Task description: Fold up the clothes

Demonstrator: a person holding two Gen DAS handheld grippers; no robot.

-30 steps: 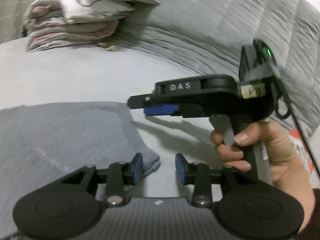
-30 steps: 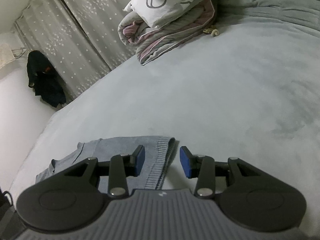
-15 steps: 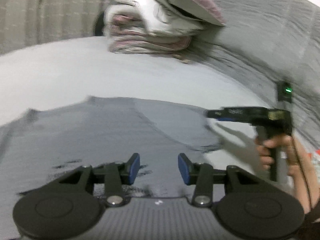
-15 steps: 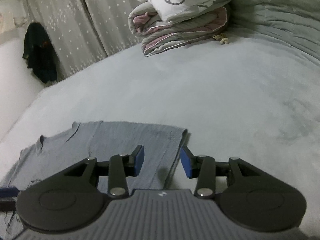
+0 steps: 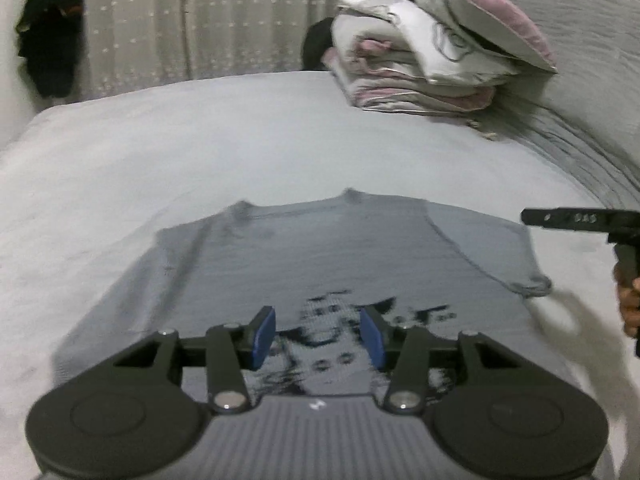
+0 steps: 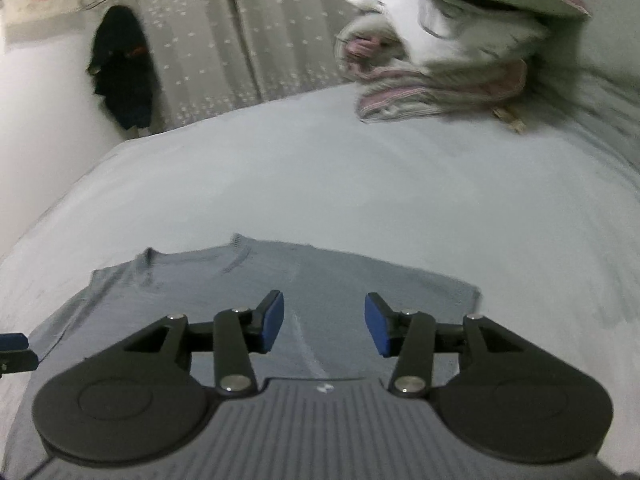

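Observation:
A grey T-shirt (image 5: 328, 264) with a black print lies flat on the pale bed (image 5: 200, 152), neck away from me. My left gripper (image 5: 318, 334) hovers open over the printed chest, nothing between its blue pads. In the right wrist view the same T-shirt (image 6: 320, 280) spreads below my right gripper (image 6: 324, 326), which is open and empty above the right sleeve side. The right gripper also shows at the right edge of the left wrist view, held by a hand (image 5: 628, 304). The left gripper's tip (image 6: 12, 348) peeks in at the left edge of the right wrist view.
A pile of folded bedding and pillows (image 5: 436, 60) sits at the far right of the bed, against a grey quilted headboard (image 5: 592, 80). Dotted curtains (image 5: 200, 20) hang behind, with a dark garment (image 5: 48, 40) hanging at the left.
Both grippers have pulled back and swung left, from the sleeve edge to over the shirt's body. The whole shirt now shows. Both stayed open.

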